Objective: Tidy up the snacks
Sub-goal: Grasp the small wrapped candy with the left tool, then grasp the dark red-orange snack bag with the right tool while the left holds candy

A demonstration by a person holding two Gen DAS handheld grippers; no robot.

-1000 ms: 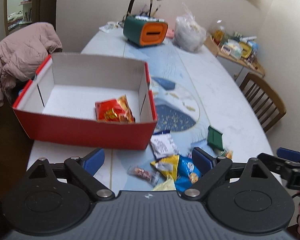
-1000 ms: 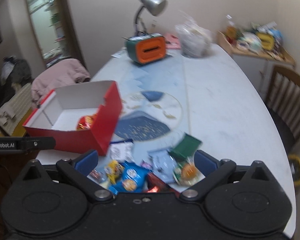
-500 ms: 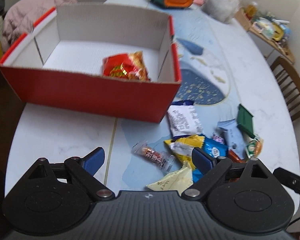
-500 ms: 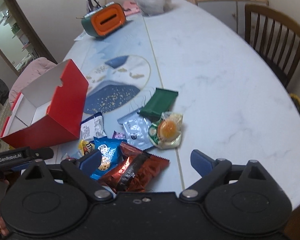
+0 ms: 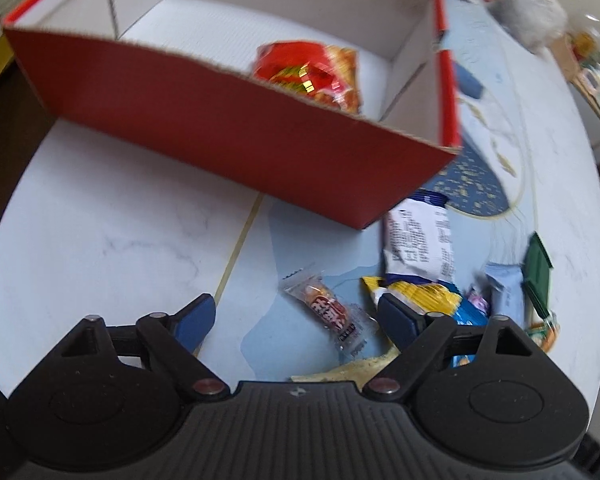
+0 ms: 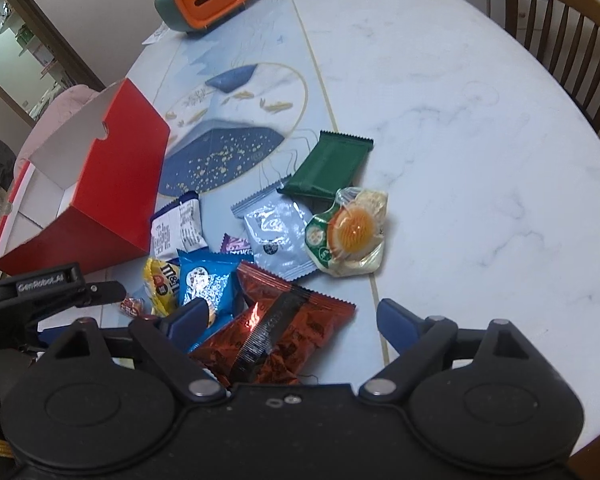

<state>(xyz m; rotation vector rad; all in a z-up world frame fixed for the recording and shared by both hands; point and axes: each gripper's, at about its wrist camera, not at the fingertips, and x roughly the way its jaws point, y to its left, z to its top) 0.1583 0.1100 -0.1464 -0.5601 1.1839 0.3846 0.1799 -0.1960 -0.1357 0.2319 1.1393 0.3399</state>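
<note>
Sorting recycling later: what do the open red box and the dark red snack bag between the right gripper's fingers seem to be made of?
The open red box looks like corrugated cardboard: matte red outside, white inside, ragged brown cut edge. The dark red snack bag looks like glossy plastic or foil film: bright glare, crinkles, serrated seal. Which of the two is unclear.

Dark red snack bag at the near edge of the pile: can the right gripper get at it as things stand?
Probably yes. The dark red snack bag lies on top of the pile, between the open jaws of the right gripper, which have just been closing. Only the blue packet crowds one finger.
</note>
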